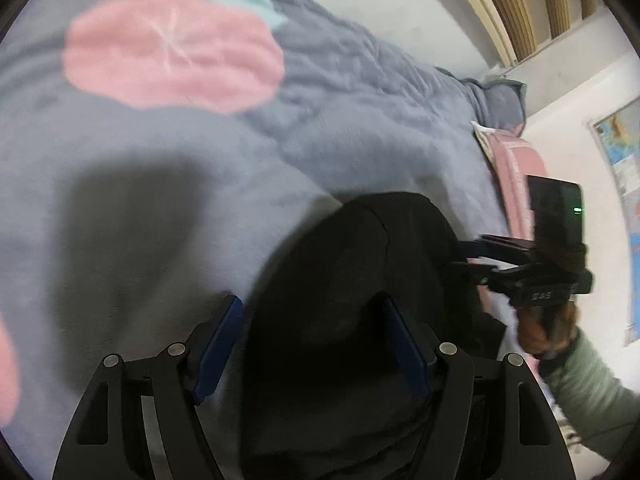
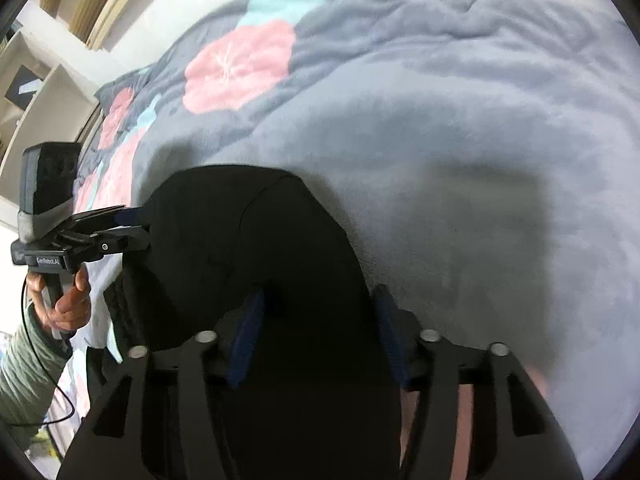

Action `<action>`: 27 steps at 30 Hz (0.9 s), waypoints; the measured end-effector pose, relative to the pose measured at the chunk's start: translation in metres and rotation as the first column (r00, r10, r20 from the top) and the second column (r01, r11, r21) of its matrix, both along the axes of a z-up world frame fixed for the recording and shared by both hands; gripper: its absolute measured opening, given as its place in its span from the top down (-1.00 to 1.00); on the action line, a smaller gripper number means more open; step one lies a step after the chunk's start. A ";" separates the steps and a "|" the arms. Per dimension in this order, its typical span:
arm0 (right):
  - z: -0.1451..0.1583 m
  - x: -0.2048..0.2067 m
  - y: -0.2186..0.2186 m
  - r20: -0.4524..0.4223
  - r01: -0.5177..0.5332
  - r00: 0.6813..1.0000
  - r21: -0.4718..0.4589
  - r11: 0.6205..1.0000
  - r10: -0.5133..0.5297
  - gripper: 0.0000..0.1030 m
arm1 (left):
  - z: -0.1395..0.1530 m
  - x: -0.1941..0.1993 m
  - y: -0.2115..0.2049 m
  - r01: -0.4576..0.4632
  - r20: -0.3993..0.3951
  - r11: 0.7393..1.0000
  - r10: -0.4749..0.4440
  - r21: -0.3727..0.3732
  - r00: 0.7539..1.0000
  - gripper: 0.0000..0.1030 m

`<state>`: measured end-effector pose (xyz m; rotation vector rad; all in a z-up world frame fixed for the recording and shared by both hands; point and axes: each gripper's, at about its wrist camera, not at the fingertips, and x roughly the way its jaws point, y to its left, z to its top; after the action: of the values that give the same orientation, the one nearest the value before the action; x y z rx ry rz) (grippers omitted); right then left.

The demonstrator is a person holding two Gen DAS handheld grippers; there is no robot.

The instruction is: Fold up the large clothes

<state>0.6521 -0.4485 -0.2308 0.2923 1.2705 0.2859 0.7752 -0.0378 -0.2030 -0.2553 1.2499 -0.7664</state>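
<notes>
Up ahead, soft blanket [image 1: 360, 128] lay bare. Both the left hand-held gripper [image 1: 312, 344] and right hand-held gripper [image 2: 320, 332] were spread wide around the black garment [image 2: 256, 240].

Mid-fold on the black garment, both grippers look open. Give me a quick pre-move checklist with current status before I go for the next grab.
1. Left gripper open: ok, fingers spread with fabric between.
2. Right gripper open: ok, fingers spread over fabric.
3. Black garment on the grey blanket: ok, it lies on it.
4. Garment folded flat: cannot tell, dark and blurred.
5. Grippers apart from each other: ok, each sits at an opposite side of the garment.
6. Fabric edge positioned for pinching: cannot tell, edges vanish under the fingers.
</notes>
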 end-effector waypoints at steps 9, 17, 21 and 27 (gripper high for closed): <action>0.034 -0.028 0.028 0.121 -0.115 0.986 -0.017 0.993 0.116 0.56 | 0.035 -0.038 -0.016 0.099 0.166 0.995 -0.103 0.030 0.981 0.61; 0.136 -0.132 0.068 0.303 -0.158 0.937 -0.078 0.984 0.175 0.60 | 0.139 -0.148 0.005 0.196 0.364 0.980 -0.193 0.031 0.911 0.62; 0.174 -0.202 0.088 0.340 -0.181 0.916 -0.125 0.976 0.213 0.60 | 0.168 -0.211 0.012 0.226 0.395 0.973 -0.227 0.050 0.890 0.62; 0.190 -0.303 0.128 0.313 -0.228 0.909 -0.179 0.957 0.276 0.60 | 0.179 -0.313 0.023 0.264 0.383 0.960 -0.281 0.097 0.880 0.62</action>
<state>0.3487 -0.3208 -0.0406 -0.0443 0.9818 0.4472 0.4621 -0.0152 -0.0239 0.1141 0.9234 -0.9787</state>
